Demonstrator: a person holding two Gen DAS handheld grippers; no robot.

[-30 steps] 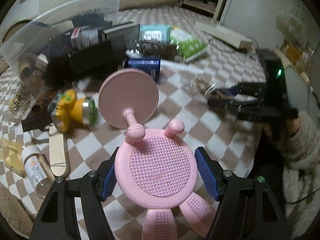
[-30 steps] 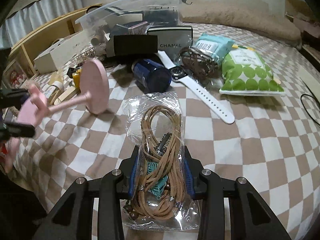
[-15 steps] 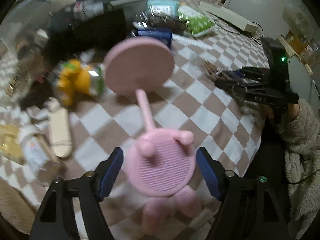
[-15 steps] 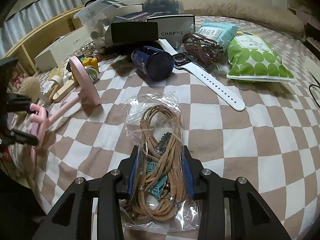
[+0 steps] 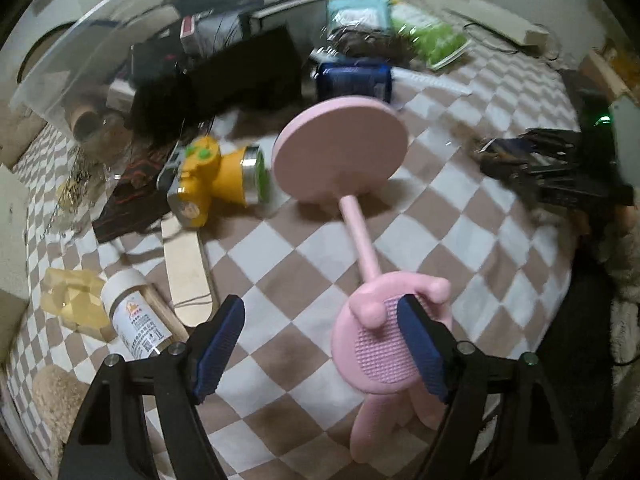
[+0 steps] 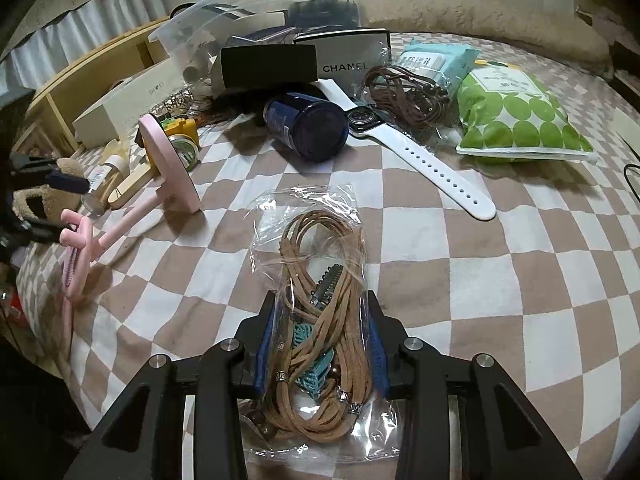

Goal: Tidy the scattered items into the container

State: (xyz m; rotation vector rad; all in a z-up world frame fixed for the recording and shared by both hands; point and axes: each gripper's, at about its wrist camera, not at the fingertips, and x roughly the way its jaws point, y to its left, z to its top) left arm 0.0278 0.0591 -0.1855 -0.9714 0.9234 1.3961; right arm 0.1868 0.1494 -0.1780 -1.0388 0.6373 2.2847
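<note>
A pink phone stand (image 5: 340,148) with a round base and a rabbit-shaped cradle lies tipped over on the checkered bed cover. My left gripper (image 5: 320,344) hovers over the cradle with its jaws opening. The cradle sits by the right pad, and the left pad is well clear of it. In the right wrist view the stand (image 6: 168,164) lies at the left. My right gripper (image 6: 320,344) is shut on a clear bag of tan leather cords (image 6: 320,264) with a teal clip inside. The clear plastic container (image 5: 120,40) stands at the back among boxes.
A yellow toy camera (image 5: 208,184), a wooden stick (image 5: 186,268) and a white bottle (image 5: 132,320) lie left of the stand. Further back lie a dark blue can (image 6: 308,124), a white watch (image 6: 420,164), a green dotted pouch (image 6: 516,120) and a Chanel box (image 6: 348,60).
The left jaws have widened and let go of the pink stand, which has dropped onto the bed and now lies toward the right pad. The right gripper and its bag have not moved.
</note>
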